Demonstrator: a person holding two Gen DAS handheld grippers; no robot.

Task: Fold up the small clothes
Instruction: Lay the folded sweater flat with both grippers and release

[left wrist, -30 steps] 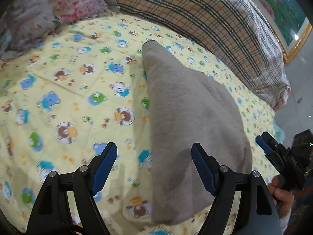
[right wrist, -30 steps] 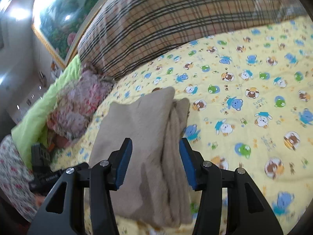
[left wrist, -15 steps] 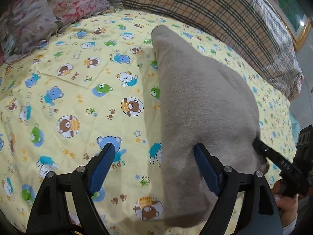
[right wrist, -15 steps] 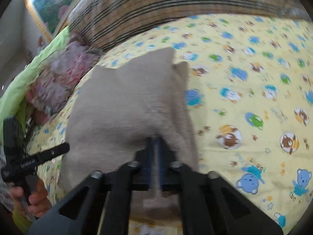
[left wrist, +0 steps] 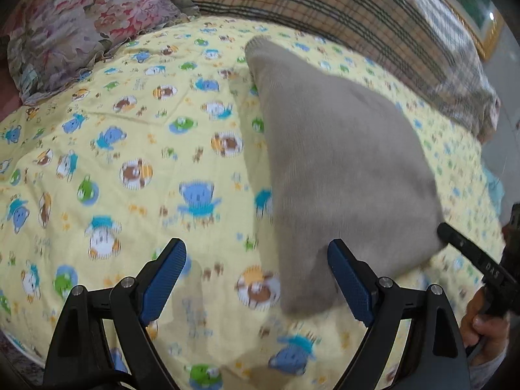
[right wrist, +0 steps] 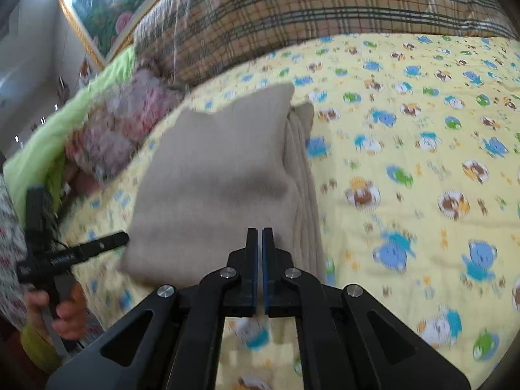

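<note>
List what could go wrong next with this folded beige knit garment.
The shut right gripper sits at the edge of the folded beige knit garment; pushing might shift its layers. The open left gripper straddles its corner over the yellow cartoon-print sheet; closing could pinch sheet too.

Left gripper (left wrist: 256, 279) — jaws spread wide, angled downward; right gripper (right wrist: 259, 243) — jaws fully closed, pads together.
</note>
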